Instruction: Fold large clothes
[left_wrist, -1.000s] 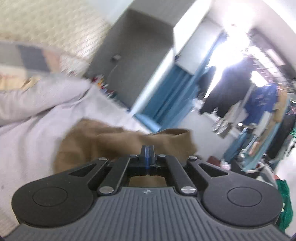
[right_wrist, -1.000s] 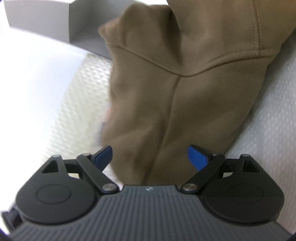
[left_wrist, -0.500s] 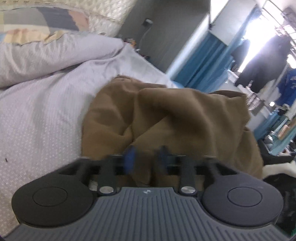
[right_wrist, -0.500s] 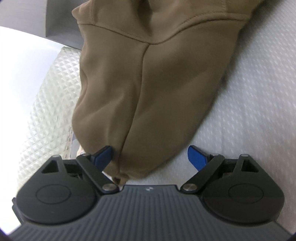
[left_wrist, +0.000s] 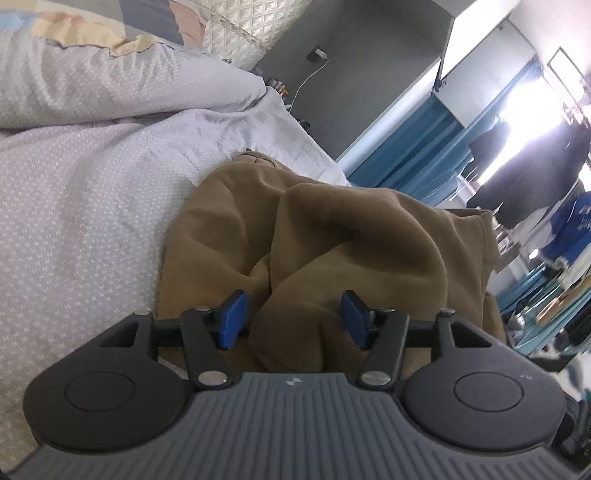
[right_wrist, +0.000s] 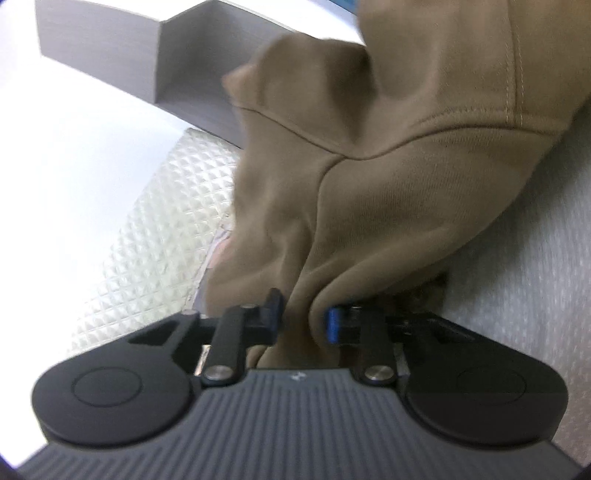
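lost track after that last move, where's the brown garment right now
The brown garment lies bunched on the light bedsheet, a fold between the open left gripper; the right gripper pinches another part.

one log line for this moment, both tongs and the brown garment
left tongs: open, straddling a fold | right tongs: shut on brown garment | garment: crumpled on bed cover | fold: not yet flat

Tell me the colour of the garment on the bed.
Plain tan-brown garment, clearest in the left wrist view.
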